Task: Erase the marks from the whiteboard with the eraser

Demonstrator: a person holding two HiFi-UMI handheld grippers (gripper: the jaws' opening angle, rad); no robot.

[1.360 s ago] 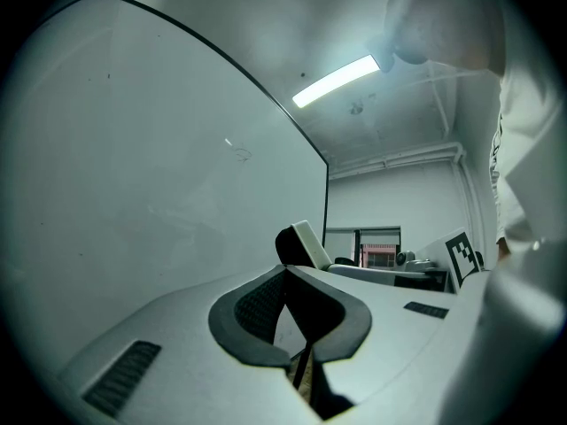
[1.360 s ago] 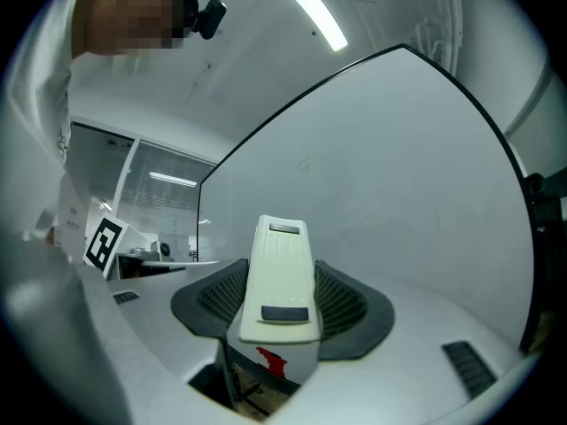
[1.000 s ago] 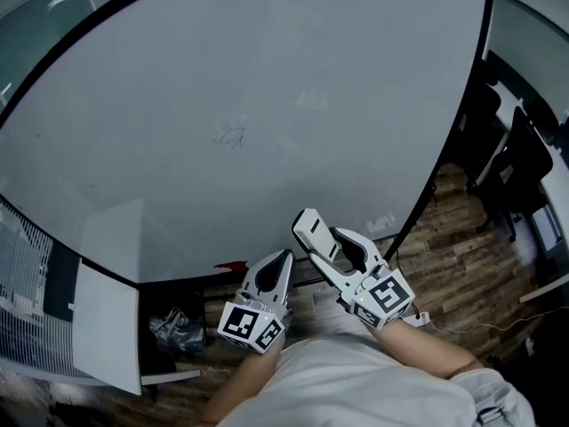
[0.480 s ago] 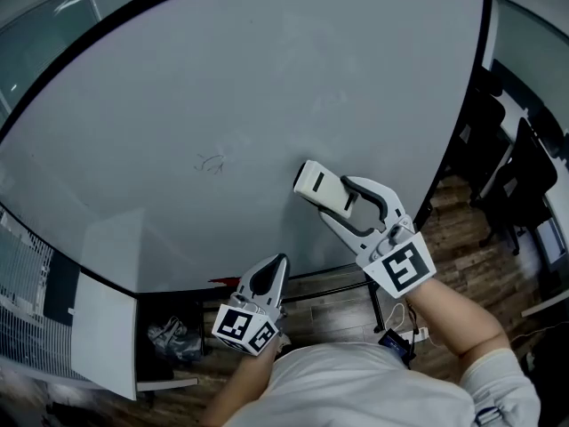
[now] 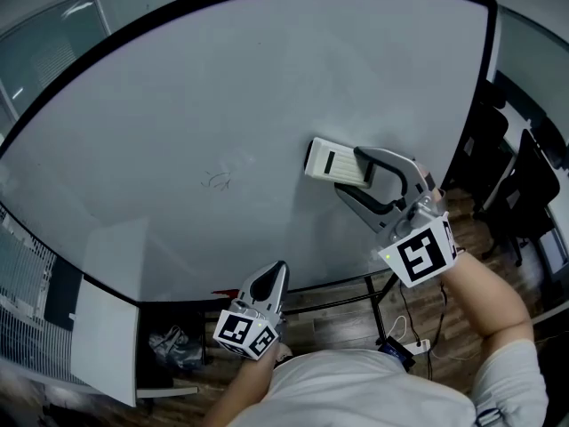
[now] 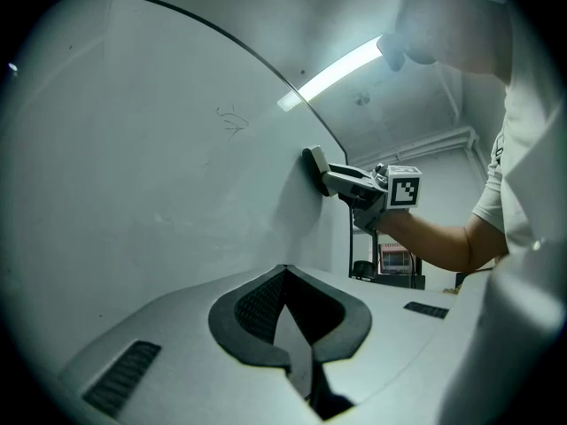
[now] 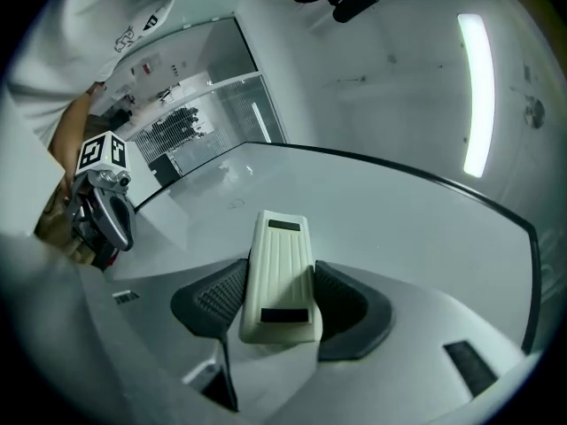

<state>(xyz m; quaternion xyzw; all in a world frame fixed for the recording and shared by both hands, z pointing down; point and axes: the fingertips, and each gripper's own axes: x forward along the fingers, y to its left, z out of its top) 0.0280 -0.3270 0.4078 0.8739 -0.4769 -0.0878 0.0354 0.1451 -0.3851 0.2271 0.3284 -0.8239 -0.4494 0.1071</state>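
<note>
The whiteboard (image 5: 222,87) fills the head view, with one small scribbled mark (image 5: 216,181) left of its middle. My right gripper (image 5: 345,169) is shut on the cream ribbed eraser (image 5: 335,163), which rests against the board to the right of the mark. The right gripper view has the eraser (image 7: 279,273) clamped between both pads, with the mark (image 7: 235,204) further along the board. My left gripper (image 5: 277,272) hangs low under the board's bottom edge, shut and holding nothing. Its own view shows the mark (image 6: 232,120) and the eraser (image 6: 314,162) on the board.
Dark office chairs (image 5: 524,176) stand on the wooden floor (image 5: 449,238) right of the board. A white panel (image 5: 102,336) and a dark bundle (image 5: 173,332) sit at the lower left. A stand leg (image 5: 382,296) and a cable run below the board.
My right gripper has risen with the eraser from below the board's lower edge up onto the board face. The left gripper has stayed low.
</note>
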